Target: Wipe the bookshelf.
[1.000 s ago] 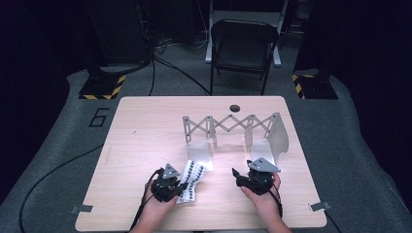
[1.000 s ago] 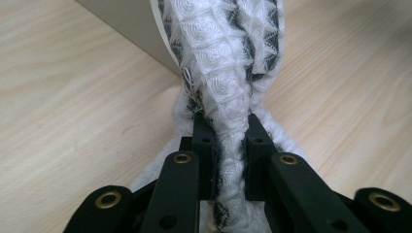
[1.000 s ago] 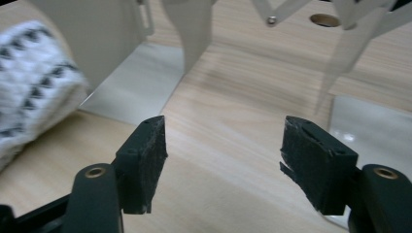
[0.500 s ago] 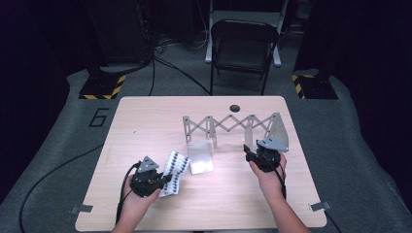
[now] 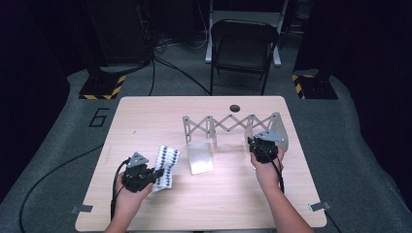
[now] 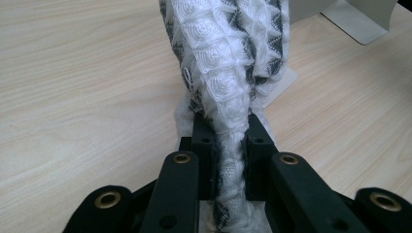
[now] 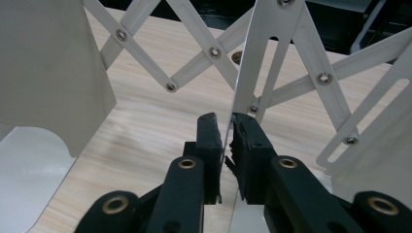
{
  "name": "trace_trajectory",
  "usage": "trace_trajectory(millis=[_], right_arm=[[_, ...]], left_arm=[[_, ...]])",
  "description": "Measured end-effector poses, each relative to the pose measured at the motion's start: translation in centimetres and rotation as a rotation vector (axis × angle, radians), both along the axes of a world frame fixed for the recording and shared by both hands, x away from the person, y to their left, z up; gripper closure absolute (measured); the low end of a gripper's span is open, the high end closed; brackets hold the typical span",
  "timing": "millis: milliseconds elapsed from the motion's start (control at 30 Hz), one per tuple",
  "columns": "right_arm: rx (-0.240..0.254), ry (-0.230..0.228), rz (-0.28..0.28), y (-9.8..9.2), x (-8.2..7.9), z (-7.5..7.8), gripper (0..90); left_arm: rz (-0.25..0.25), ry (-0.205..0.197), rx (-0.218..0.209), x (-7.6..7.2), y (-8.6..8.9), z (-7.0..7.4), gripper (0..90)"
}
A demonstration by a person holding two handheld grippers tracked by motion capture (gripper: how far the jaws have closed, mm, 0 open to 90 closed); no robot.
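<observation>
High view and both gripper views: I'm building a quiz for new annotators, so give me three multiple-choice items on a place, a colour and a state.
1. Where does the flat silvery sheet lie?
A. on the folding chair
B. on the wooden table, between the hands
C. on the floor

2. What colours is the quilted patterned cloth?
A. white and dark grey
B. red
C. yellow and green

3. What is the right gripper doing?
A. gaping over bare table
B. holding the cloth
C. shut on the white metal scissor-lattice rack

B: it lies flat on the wood. A: its weave shows it. C: the jaws pinch a panel edge.

white-and-grey patterned cloth (image 6: 228, 58), pale grey rack (image 5: 233, 125)
</observation>
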State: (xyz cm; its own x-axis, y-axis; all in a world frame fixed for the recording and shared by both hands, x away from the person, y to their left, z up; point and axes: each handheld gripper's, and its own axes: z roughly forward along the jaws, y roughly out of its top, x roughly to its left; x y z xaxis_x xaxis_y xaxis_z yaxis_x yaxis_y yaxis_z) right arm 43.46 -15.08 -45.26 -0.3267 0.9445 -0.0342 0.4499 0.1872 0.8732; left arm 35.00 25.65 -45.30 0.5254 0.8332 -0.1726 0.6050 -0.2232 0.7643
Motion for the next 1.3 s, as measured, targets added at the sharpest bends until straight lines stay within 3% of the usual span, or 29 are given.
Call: trace_trajectory(millis=[167,533,633,733,833,867,967,1067,1200,1300], right_arm=[[0.008,0.021,0.007,-1.1,-0.4,0.1,89.2],[0.019,0.033,0.077,-3.1,-1.9,0.1,89.4],[0.051,0.043,0.089,-3.4,-2.1,0.2,85.7],[0.063,0.019,0.084,-3.3,-2.5,0.4,72.2],[0.034,-0.057,0.055,-2.6,-3.5,1.3,60.3],[0.022,-0.108,0.049,-2.0,-4.1,1.7,57.9],[0.023,-0.145,0.093,-0.5,-5.1,2.5,54.9],[0.066,-0.118,0.178,1.5,-5.2,2.6,54.1],[0.103,-0.050,0.237,3.7,-4.5,1.6,53.4],[0.079,-0.022,0.267,5.1,-4.0,0.9,53.5]], left_arm=[[0.000,0.010,-0.003,0.2,0.3,0.0,79.4],[0.023,0.005,-0.007,0.1,0.8,0.2,79.0],[0.026,0.005,-0.004,0.1,0.9,0.1,79.0],[0.027,0.004,-0.003,0.1,0.9,0.2,79.0],[0.029,0.002,-0.007,0.2,1.0,0.1,79.0],[0.035,0.000,-0.006,0.2,1.0,0.0,79.0],[0.023,0.008,0.001,0.3,1.1,-0.1,79.0],[0.027,0.007,-0.001,0.2,0.9,-0.1,78.9],[0.022,0.008,0.004,0.2,1.0,-0.3,78.8],[0.024,0.017,-0.001,0.3,1.1,-0.3,78.8]])
